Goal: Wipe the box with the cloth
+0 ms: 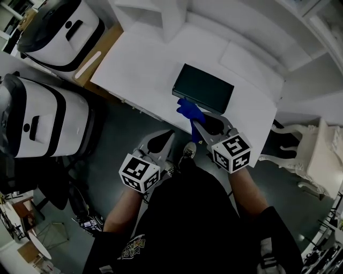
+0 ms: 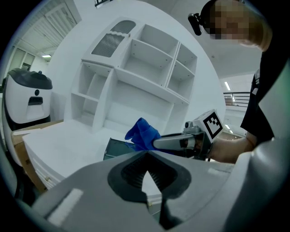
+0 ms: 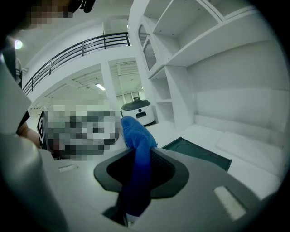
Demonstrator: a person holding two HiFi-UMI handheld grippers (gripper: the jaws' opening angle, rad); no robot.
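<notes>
So, your right gripper [image 3: 138, 153] is clamped on the blue cloth [image 1: 188, 111], and the cloth's bunched end sits right at the near edge of the dark green box [image 1: 204, 87]. That box lies flat on the white table [image 1: 144, 69]. Your left gripper [image 2: 147, 153] is pressed together on nothing, off the table's front edge.

Left of the box [image 1: 203, 88] the worktop [image 1: 139, 69] lies bare, open room for a hand to pass. White shelving [image 1: 161, 16] closes off the back. The box's near side is taken up by the right gripper [image 1: 206, 122], its fingers clamped on the blue cloth [image 1: 188, 109]. The left gripper [image 1: 163, 140] hangs off the worktop's front edge.
</notes>
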